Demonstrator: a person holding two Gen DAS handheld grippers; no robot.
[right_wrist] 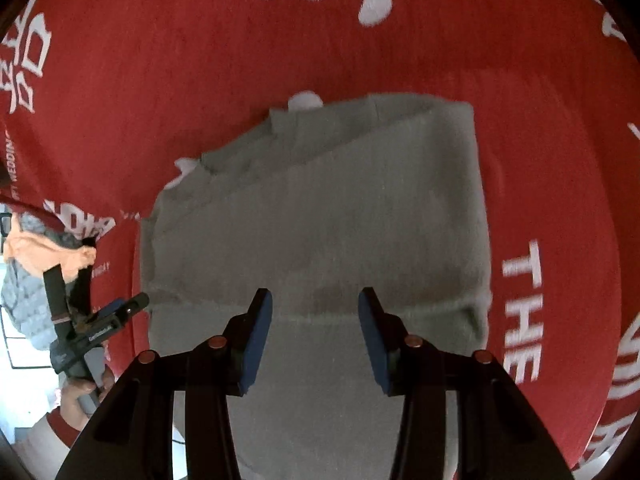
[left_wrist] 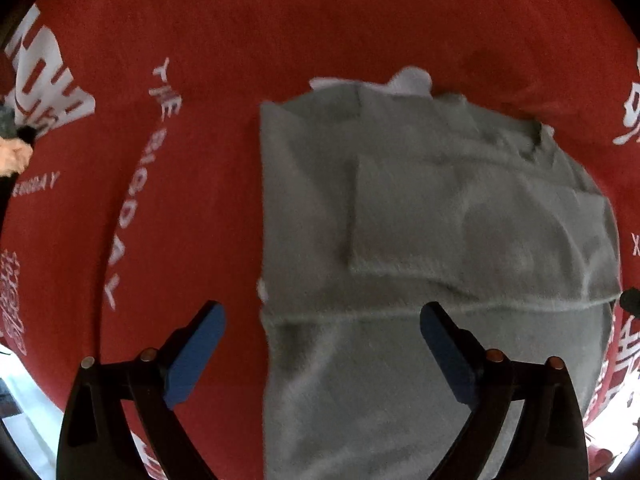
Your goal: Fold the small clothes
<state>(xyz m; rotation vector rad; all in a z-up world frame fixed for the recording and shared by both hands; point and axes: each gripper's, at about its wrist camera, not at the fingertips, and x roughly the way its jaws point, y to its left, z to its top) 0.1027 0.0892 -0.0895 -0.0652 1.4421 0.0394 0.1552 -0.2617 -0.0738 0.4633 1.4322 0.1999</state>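
Red cloth (left_wrist: pixel 200 40) with white lettering fills the left of the left wrist view; the left gripper (left_wrist: pixel 322 354) at the bottom spreads wide and empty, and the folded grey garment (left_wrist: pixel 420 220) covers centre to right. In the right wrist view, the right gripper (right_wrist: pixel 315 338) stands half-spread, holding nothing, above the garment.
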